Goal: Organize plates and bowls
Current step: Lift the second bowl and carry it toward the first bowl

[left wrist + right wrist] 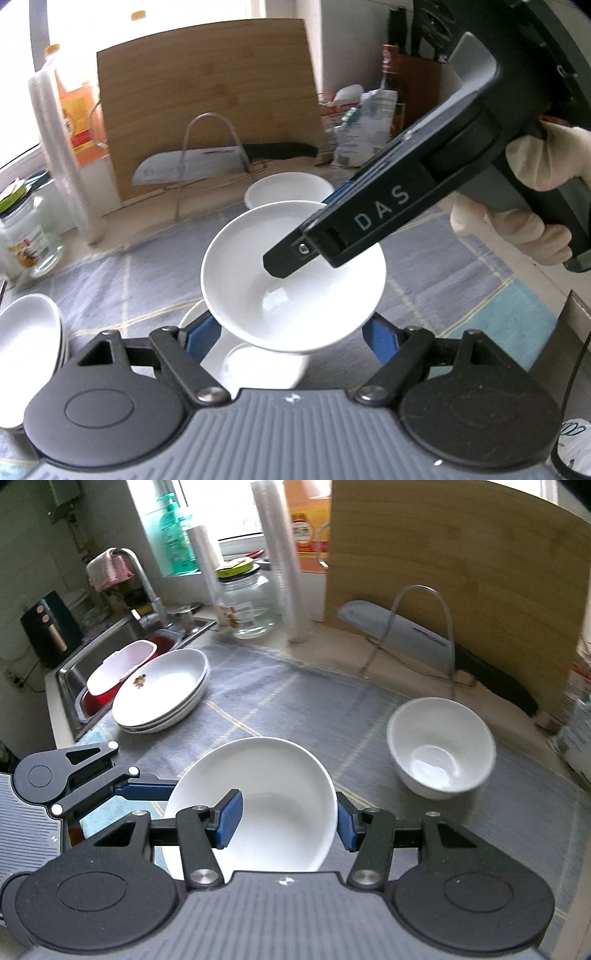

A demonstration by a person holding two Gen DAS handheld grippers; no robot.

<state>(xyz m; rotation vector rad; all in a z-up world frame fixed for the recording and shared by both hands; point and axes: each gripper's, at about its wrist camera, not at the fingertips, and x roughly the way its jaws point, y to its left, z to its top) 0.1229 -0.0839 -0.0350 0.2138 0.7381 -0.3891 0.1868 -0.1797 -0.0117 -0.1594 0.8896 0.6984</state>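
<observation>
Your way is crowded: a bamboo cutting board [461, 565] leans at the back at 1 o'clock, with a wire rack [421, 635] and a black-handled knife [436, 646] in front of it, and a white deep bowl [441, 746] stands empty on the grey mat [295, 686] at 2 o'clock. At 10 o'clock a stack of white plates [162, 690] sits by the sink [70, 672]; the top plate carries a small brown scrap, and a pink-and-red tub [118, 672] lies in the sink. A glass jar [245, 602] and a sleeve of plastic cups [284, 561] stand at 12. Your right gripper [288, 823] is clamped tight on the wall of a shallow white bowl [266, 794], one pad inside, one outside. Your left gripper [291, 332] has the same bowl between its partly spread blue pads, seemingly gripping its underside. The bowl is empty and lifted off the mat above another white bowl [255, 365], seen from the left wrist.
</observation>
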